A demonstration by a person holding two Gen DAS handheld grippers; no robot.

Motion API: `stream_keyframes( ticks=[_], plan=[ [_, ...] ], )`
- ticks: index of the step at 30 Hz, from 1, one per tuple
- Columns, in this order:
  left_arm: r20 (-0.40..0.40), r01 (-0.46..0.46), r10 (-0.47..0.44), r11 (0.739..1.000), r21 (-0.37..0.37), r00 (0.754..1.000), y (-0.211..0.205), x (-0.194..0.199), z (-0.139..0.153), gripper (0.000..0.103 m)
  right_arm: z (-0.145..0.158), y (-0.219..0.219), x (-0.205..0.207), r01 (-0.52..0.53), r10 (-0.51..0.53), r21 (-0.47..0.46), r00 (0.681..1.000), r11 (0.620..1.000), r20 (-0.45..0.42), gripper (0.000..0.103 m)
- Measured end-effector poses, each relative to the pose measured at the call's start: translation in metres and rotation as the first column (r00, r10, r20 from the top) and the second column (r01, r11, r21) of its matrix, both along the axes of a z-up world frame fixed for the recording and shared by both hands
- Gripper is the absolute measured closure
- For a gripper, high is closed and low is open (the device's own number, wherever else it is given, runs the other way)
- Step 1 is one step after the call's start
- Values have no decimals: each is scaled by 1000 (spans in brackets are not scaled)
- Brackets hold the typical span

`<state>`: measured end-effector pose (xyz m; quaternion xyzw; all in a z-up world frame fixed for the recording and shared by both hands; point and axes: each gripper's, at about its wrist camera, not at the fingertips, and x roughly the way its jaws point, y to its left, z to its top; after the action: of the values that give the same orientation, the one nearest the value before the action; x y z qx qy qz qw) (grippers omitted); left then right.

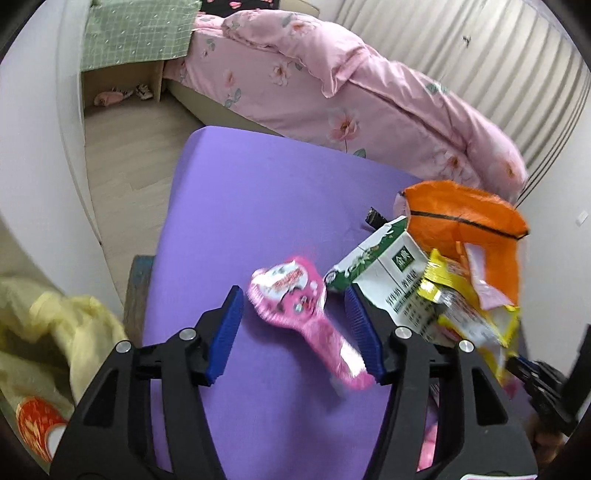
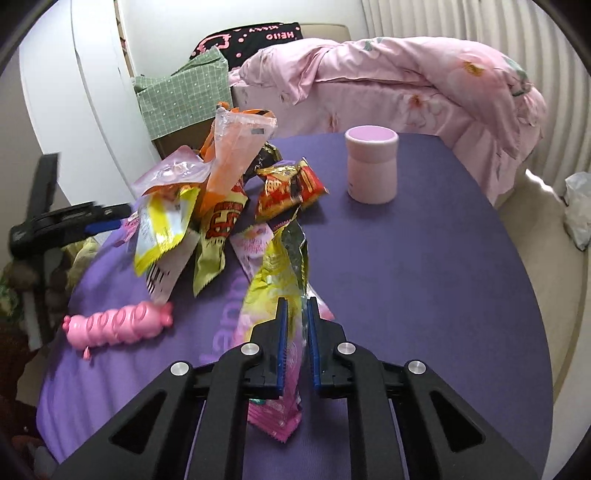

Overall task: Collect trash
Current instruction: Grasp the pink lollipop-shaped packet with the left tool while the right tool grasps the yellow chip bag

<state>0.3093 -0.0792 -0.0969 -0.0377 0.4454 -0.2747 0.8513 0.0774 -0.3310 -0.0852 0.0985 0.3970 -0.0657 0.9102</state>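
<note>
Left wrist view. Left gripper (image 1: 293, 325): jaws wide apart, straddling a blurred pink snack wrapper (image 1: 306, 317) that lies on the purple mat (image 1: 251, 206); whether either pad touches it cannot be told. At 3 o'clock, a heap: green-and-white carton (image 1: 388, 273), yellow packet (image 1: 469, 306), orange bag (image 1: 461, 221), overlapping, print unreadable. The other tool is cut off at 4 o'clock. Pink floral duvet (image 1: 369, 96) on the bed at 1 o'clock; wood floor (image 1: 122, 155) at 10 o'clock; yellow cloth (image 1: 48, 332) at 8 o'clock.

Right wrist view. Right gripper (image 2: 296, 325): jaws nearly together, clamped on the tail of a yellow foil wrapper (image 2: 273, 273), its lower end hidden. Wrapper pile (image 2: 221, 195) at 11 o'clock, partly lifted, edges tangled. Pink bead-shaped toy (image 2: 118, 323) at 9 o'clock. Pink cup (image 2: 371, 168) upright at 12 o'clock. Pleated curtain (image 2: 480, 22) at 1 o'clock.
</note>
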Motion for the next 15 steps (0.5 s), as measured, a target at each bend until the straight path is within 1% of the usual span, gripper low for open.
stream_keyframes(
  ticks=[3, 5, 7, 9, 11, 13, 15],
  plan=[
    [28, 24, -26, 996, 81, 999, -19, 6, -5, 49, 1, 2, -12, 3, -3, 22, 1000, 1000, 4, 92],
    [66, 15, -23, 993, 118, 998, -25, 8, -5, 49, 1, 4, -16, 5, -5, 11, 1000, 1000, 6, 92],
    [62, 21, -28, 993, 117, 998, -26, 10, -6, 49, 0, 7, -17, 4, -4, -6, 1000, 1000, 9, 92],
    [47, 36, -41, 993, 108, 998, -24, 9, -6, 50, -1, 7, -17, 0, 0, 1, 1000, 1000, 12, 92],
    [38, 71, -76, 992, 108, 996, -22, 5, -7, 50, -1, 7, -18, -2, 1, 18, 1000, 1000, 16, 92],
    [35, 114, -119, 986, 122, 992, -21, -3, -8, 50, -1, 7, -18, -4, 3, 29, 1000, 1000, 22, 92],
    [52, 139, -149, 979, 152, 988, -20, -10, -9, 51, -1, 8, -19, -9, 8, 38, 1000, 999, 26, 92]
  ],
)
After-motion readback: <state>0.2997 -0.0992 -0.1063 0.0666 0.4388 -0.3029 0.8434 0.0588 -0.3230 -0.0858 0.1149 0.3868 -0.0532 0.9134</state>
